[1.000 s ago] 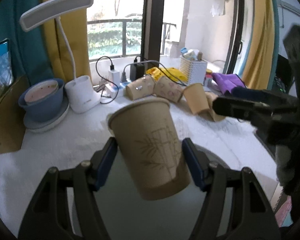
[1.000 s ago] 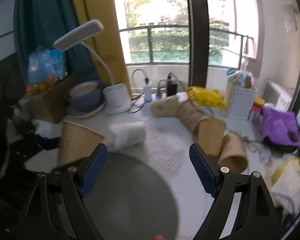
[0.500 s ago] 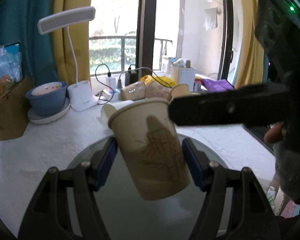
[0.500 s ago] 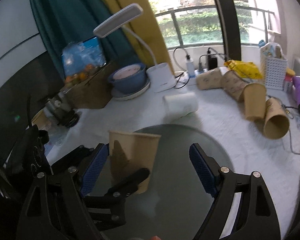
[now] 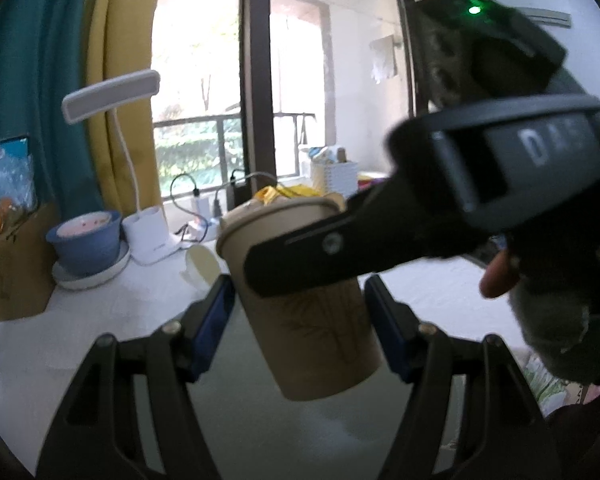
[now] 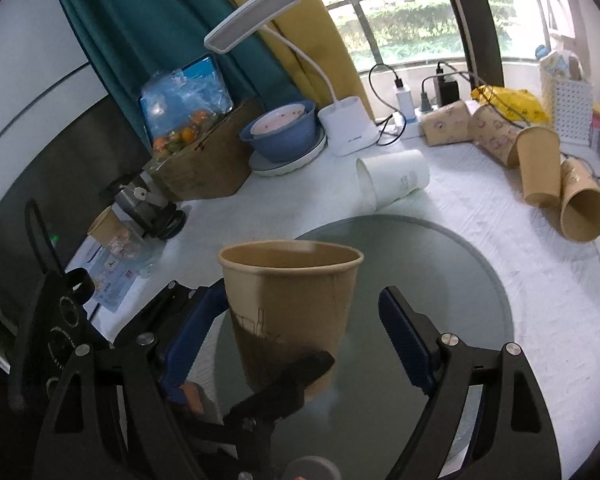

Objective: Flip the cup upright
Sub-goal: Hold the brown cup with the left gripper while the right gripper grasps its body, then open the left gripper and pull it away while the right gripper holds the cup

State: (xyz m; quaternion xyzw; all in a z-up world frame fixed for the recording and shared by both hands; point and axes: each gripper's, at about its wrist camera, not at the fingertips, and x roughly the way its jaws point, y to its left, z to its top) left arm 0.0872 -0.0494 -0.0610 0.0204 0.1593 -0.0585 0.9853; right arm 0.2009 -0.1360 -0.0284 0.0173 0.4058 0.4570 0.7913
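Observation:
A brown paper cup [image 5: 312, 320] with a bamboo print is held mouth up, slightly tilted, above the grey round mat [image 6: 440, 280]. My left gripper [image 5: 300, 312] is shut on its lower half. In the right wrist view the same cup [image 6: 292, 300] sits between my right gripper's [image 6: 304, 328] blue pads, which stand apart from it, open. The left gripper's black fingers [image 6: 292, 376] clasp the cup from below there. The right gripper's arm [image 5: 340, 252] crosses in front of the cup in the left wrist view.
A white cup [image 6: 392, 180] lies on its side behind the mat. Several brown cups [image 6: 540, 164] lie at the back right. A white desk lamp [image 6: 340, 128], a blue bowl on a plate [image 6: 284, 132], a cardboard box [image 6: 204, 160] and chargers stand along the back.
My right gripper has swung in around the cup, its fingers now on both sides of it. The left gripper has raised the cup a little and still holds it.

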